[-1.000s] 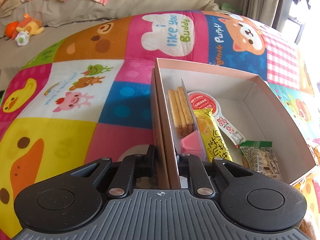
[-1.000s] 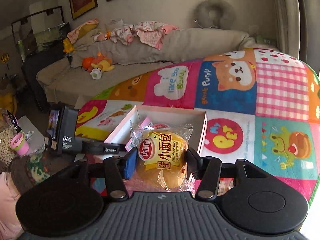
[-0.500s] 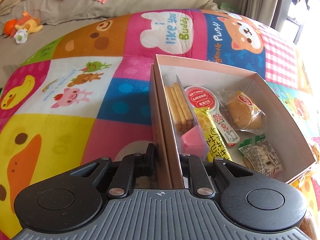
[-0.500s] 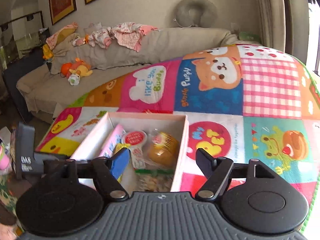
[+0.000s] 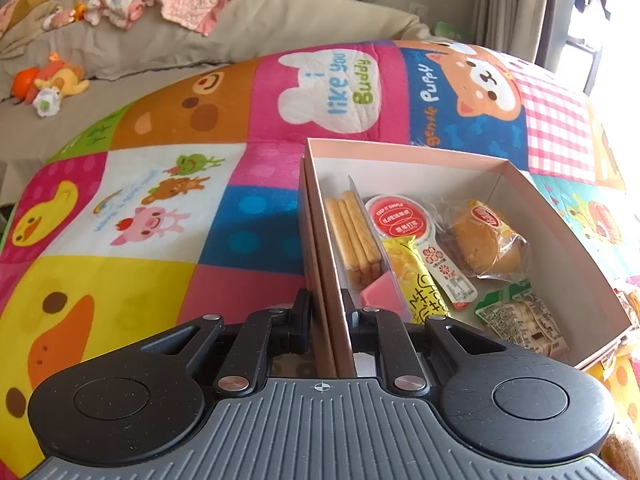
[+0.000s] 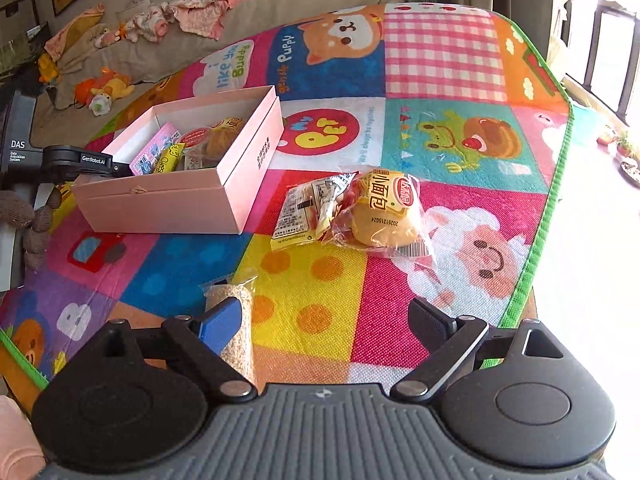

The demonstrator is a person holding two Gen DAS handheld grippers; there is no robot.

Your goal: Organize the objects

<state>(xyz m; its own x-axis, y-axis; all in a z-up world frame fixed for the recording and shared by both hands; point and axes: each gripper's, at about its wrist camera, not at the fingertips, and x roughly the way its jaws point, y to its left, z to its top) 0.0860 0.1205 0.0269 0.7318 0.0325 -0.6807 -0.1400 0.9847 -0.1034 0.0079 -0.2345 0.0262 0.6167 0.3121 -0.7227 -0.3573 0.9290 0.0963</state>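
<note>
A pink box [image 5: 400,156] stands on the colourful mat, and my left gripper [image 5: 326,312] is shut on its left wall. Inside lie biscuit sticks [image 5: 354,236], a red-lidded cup [image 5: 394,216], a yellow packet [image 5: 420,284], a wrapped bun [image 5: 484,240] and a green packet [image 5: 516,316]. In the right wrist view the box [image 6: 192,204] is at the left, with the left gripper [image 6: 116,168] on its wall. My right gripper [image 6: 324,312] hangs low over the mat, jaws opening, nothing between them. Ahead lie a second bun [image 6: 384,216] and a yellow-white packet [image 6: 304,212]. A grain pack [image 6: 236,320] lies by the left finger.
A beige sofa [image 6: 168,52] with clothes and plush toys [image 6: 104,88] runs behind the mat. The mat's green edge [image 6: 548,208] and the table's drop are at the right. A pink sleeve [image 6: 16,444] shows at the bottom left.
The right gripper let the bun drop into the box, opened wide, and swung down and away to the loose snacks on the mat. The left gripper kept its hold on the box wall.
</note>
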